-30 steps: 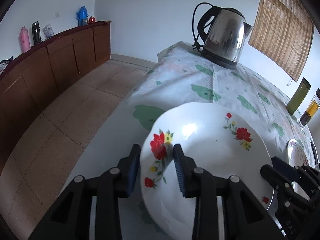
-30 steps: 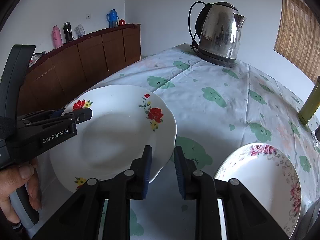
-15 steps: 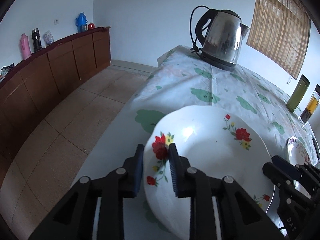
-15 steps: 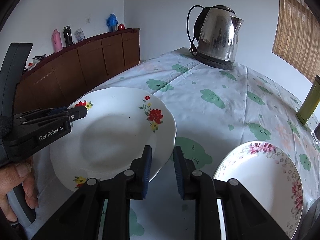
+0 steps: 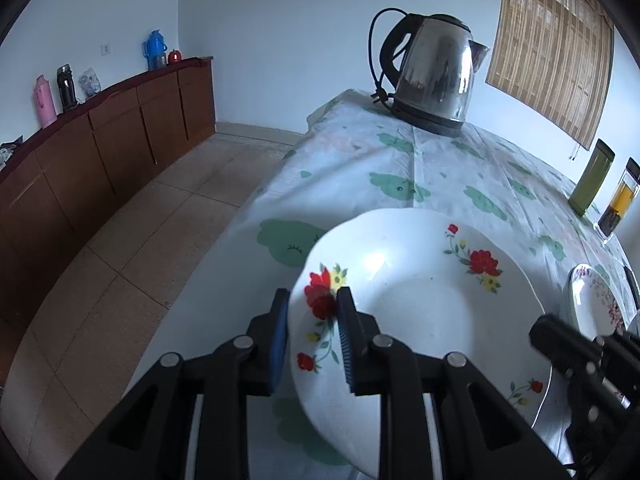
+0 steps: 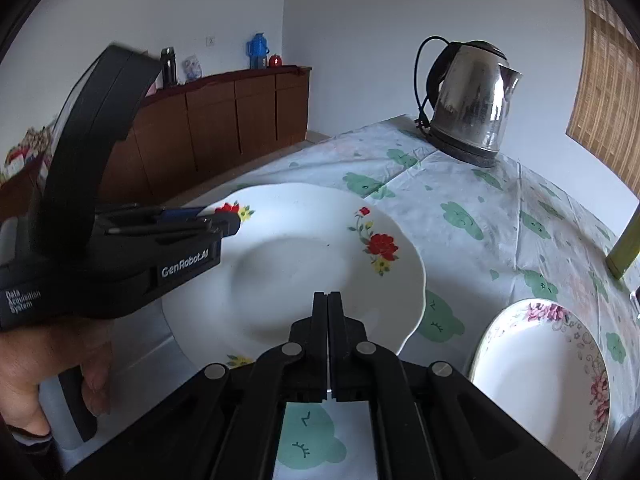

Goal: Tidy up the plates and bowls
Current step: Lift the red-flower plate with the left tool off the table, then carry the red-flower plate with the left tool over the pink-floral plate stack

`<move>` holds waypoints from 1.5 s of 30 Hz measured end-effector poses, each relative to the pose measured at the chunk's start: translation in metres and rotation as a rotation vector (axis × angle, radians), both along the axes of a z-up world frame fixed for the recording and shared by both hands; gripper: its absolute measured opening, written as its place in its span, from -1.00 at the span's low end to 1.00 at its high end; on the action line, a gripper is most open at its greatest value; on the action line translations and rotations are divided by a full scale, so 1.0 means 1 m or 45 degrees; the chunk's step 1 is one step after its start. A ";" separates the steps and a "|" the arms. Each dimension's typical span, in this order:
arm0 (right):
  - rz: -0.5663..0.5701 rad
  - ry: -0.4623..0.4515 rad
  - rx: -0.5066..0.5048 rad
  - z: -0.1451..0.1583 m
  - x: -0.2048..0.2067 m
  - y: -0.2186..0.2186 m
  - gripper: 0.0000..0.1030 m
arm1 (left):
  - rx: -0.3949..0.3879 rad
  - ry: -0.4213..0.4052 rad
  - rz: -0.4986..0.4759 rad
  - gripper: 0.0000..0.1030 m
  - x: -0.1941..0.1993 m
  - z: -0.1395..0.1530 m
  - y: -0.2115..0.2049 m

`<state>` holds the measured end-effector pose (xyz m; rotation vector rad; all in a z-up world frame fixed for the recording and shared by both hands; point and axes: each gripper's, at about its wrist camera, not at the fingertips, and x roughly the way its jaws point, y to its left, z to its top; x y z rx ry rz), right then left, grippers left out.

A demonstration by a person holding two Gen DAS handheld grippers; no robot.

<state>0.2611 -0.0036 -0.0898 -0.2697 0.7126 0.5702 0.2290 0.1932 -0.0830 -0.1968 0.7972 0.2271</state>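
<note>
A white plate with red flowers (image 5: 420, 300) (image 6: 288, 264) is tilted over the green-patterned tablecloth (image 6: 460, 208), near the table's left edge. My left gripper (image 5: 312, 300) (image 6: 228, 222) is shut on its left rim, one blue pad on each side of a flower. My right gripper (image 6: 328, 296) is shut, jaws pressed together with nothing between them, fingertips over the plate's near part. In the left wrist view the right gripper (image 5: 538, 328) shows blurred beside the plate's right rim. A second plate with a pink flower border (image 6: 540, 380) (image 5: 588, 304) lies flat to the right.
A steel kettle (image 5: 432, 80) (image 6: 472, 100) stands at the table's far end. A green bottle (image 5: 590, 180) and a glass bottle (image 5: 618, 200) stand at the right. Left of the table are tiled floor and a brown cabinet (image 5: 100, 148). A hand (image 6: 48, 360) holds the left gripper.
The left pads closed in from a wider gap onto the flowered plate's rim. The right jaws closed fully, and the plate now sits farther right, under the right fingers.
</note>
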 end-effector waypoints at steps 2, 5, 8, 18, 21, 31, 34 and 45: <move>-0.069 0.028 0.017 0.001 0.014 -0.012 -0.96 | -0.008 -0.001 0.000 -0.58 0.000 0.000 0.001; -0.185 0.073 0.007 -0.004 0.034 -0.027 -0.96 | -0.002 0.000 0.001 -0.58 0.000 0.000 0.000; -0.185 0.123 -0.024 -0.010 0.043 -0.026 -0.96 | -0.003 0.000 0.002 -0.58 0.000 0.000 -0.001; -0.189 0.120 -0.048 -0.008 0.043 -0.028 -0.96 | -0.020 -0.001 0.002 -0.58 0.000 0.000 0.001; -0.172 0.097 -0.025 -0.003 0.041 -0.027 -0.96 | -0.016 -0.002 0.002 -0.58 0.000 0.000 0.001; -0.179 0.050 -0.069 -0.005 0.039 -0.022 0.11 | -0.020 -0.002 0.003 -0.58 0.000 0.000 0.001; -0.154 0.065 -0.056 -0.004 0.037 -0.018 0.11 | -0.018 -0.002 0.003 -0.58 0.000 0.000 0.001; -0.131 0.096 -0.116 -0.014 0.029 -0.004 -0.39 | -0.036 -0.003 0.009 -0.58 -0.003 0.001 0.002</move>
